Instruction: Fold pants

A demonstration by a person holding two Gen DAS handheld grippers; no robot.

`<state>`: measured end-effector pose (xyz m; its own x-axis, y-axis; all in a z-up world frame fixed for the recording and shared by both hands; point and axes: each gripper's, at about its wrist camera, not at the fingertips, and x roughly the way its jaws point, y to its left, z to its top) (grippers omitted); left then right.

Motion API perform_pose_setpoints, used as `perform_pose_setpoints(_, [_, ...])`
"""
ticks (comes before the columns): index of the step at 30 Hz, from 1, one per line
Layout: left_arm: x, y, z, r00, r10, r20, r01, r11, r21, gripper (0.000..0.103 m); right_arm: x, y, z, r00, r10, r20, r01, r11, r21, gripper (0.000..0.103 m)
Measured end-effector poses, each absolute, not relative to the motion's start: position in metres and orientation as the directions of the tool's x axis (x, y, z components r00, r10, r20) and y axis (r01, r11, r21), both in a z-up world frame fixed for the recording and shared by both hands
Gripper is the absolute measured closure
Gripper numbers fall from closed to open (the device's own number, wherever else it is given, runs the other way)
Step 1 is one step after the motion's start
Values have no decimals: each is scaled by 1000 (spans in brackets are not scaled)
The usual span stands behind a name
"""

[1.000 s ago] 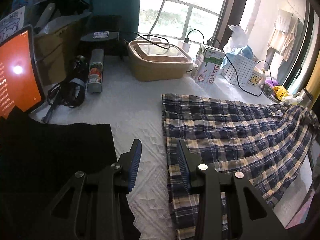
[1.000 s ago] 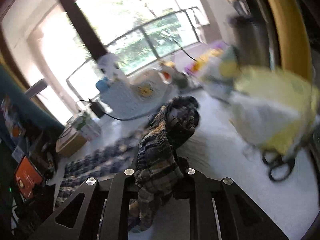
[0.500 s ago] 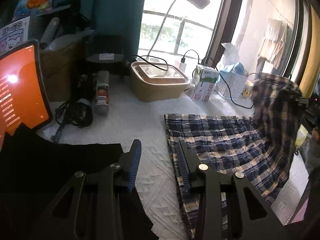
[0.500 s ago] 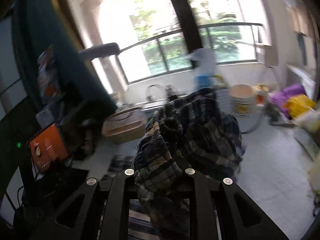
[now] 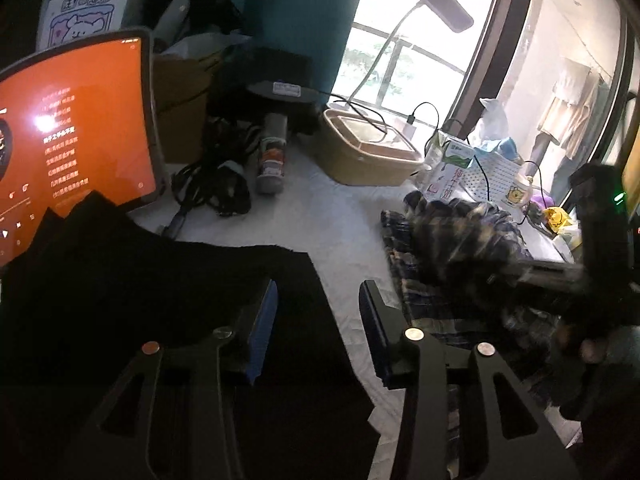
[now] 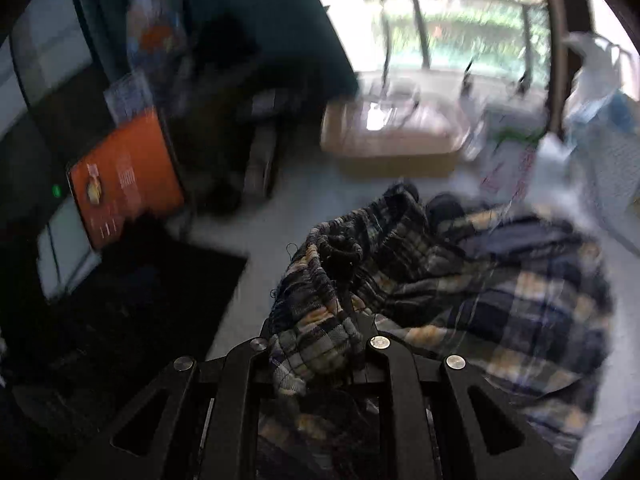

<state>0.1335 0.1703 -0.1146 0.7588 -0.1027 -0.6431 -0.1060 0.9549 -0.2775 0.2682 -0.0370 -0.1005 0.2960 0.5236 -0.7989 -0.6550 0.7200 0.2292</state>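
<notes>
Right claw [image 6: 316,344]: clamped on a bunched end of the plaid pants [image 6: 460,280]; the gathered, elastic-looking edge puffs out above the jaws, so this looks like the waistband end, held so the cloth can be carried over itself.
Left claw [image 5: 318,320]: jaws opening, nothing between them; it hovers over the white table [image 5: 344,232], with the edge of the black cloth [image 5: 160,300] under its left finger and the near edge of the pants just beside its right finger. Probably waiting to pin or take that near edge.
Pants position: one end lies flat on the table, to the right in the left wrist view; the other end hangs from the right claw above it, doubled back toward the flat part.
Why held so: lifting one end and bringing it across makes the first fold, judging by how the raised cloth overlaps the flat layer.
Clutter: the orange tablet [image 5: 72,128], the beige box [image 5: 368,152] and the milk carton [image 5: 448,168] stand at the back, apart from the fold area.
Change, pants: a second ago they lay spread long across the table; now the far end is lifted and swung over toward the near one.
Change, right claw: it has travelled far across, from beside the window clutter to above the flat cloth, gripping throughout.
Change, left claw: it has shifted a little sideways, so more black cloth lies beneath it, and its jaws stand wider.
</notes>
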Motion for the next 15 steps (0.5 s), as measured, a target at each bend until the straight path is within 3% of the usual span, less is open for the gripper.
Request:
perform_pose_setpoints(2, [134, 171, -115, 756, -103, -647, -106, 956, -275, 60, 265, -30, -110, 265, 503, -823, -668, 711, 219, 83])
perform_pose_setpoints(4, [136, 171, -115, 754, -107, -648, -103, 955, -278, 60, 261, -31, -110, 247, 503, -828, -687, 694, 216, 64])
perform_pose_setpoints(5, [138, 171, -115, 753, -111, -648, -99, 955, -279, 60, 259, -32, -110, 216, 519, -827, -696, 676, 242, 36])
perform_pose_setpoints(6, [140, 170, -114, 753, -113, -648, -96, 956, -278, 60, 256, -36, -109, 195, 537, -821, -700, 662, 267, 21])
perform_pose_setpoints(15, [168, 130, -101, 753, -209, -624, 29, 958, -286, 60, 230, -83, -91, 199, 589, -784, -700, 645, 307, 21])
